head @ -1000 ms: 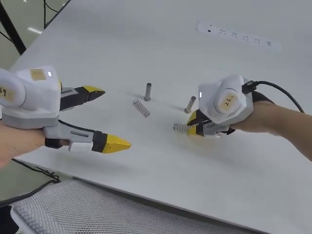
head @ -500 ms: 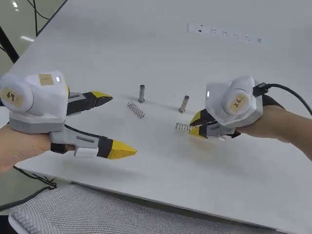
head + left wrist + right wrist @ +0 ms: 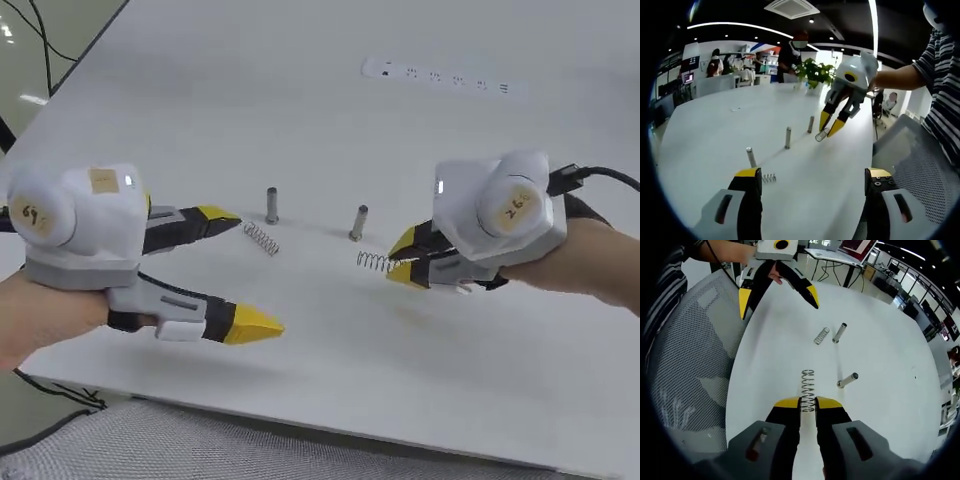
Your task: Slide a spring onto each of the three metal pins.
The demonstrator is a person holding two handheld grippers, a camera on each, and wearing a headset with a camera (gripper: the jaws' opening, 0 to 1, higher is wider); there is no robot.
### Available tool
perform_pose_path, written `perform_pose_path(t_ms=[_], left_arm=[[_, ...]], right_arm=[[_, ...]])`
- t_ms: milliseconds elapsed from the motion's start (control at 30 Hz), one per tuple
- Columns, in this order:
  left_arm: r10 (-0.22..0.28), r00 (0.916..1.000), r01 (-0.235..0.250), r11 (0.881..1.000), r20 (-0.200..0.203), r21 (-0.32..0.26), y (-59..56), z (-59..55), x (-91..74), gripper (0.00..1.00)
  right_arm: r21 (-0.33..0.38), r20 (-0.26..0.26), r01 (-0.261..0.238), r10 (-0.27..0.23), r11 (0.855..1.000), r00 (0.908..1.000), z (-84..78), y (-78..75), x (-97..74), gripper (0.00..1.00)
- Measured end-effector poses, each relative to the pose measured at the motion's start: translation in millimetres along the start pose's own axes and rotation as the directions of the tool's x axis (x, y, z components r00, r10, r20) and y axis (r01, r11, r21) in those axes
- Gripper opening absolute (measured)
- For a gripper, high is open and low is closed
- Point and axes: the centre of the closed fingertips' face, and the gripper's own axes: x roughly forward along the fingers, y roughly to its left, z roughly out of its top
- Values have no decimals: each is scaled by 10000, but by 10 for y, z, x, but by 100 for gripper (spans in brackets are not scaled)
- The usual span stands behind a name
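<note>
1. Plainly, the right tongs (image 3: 400, 262) (image 3: 808, 402) (image 3: 829, 125) are closed on one end of the held spring (image 3: 373, 262) (image 3: 807, 385) (image 3: 821, 134). The rest of the coil sticks out straight ahead of the yellow tips, off the tabletop (image 3: 400, 120).
2. The left tongs (image 3: 257, 268) (image 3: 813, 175) (image 3: 778, 300) are spread wide and grip nothing. They face the right tongs across the work.
3. Between the two, the loose spring (image 3: 260, 238) (image 3: 768, 177) (image 3: 821, 335) lies flat on the tabletop, just beside the first pin (image 3: 271, 205) (image 3: 751, 156) (image 3: 840, 332).
4. The second pin (image 3: 358, 222) (image 3: 788, 137) (image 3: 847, 380) stands upright near the free end of the held spring.
5. In the left gripper view the third pin (image 3: 810, 124) stands just behind the held spring.
6. A white power strip (image 3: 445, 77) lies far back on the tabletop.
</note>
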Motion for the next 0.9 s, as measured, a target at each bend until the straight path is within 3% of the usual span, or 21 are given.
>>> perform_pose_path(t_ms=[267, 433, 533, 667, 900], left_arm=[[-698, 9975, 700, 9974, -142, 173, -92, 16, 193, 74], [-1311, 9914, 1312, 9907, -35, 375, -190, 97, 355, 58], [-1721, 9847, 1734, 9828, -264, 632, -274, 104, 456, 53], [-1960, 9798, 1989, 9755, -387, 944, -340, 138, 556, 49], [-2095, 9773, 2116, 9717, -307, 1050, -340, 184, 630, 40]], right_arm=[[-130, -14, -58, 58, 9999, 10000, 39, 106, 40, 13], [-279, -47, -70, 68, 9996, 10000, 81, 159, 20, 13], [-410, -94, -48, 44, 9991, 9999, 98, 159, 4, 13], [-460, -68, -65, 62, 9989, 10000, 124, 174, -6, 13], [-450, 31, -139, 140, 9989, 9999, 149, 225, -1, 13]])
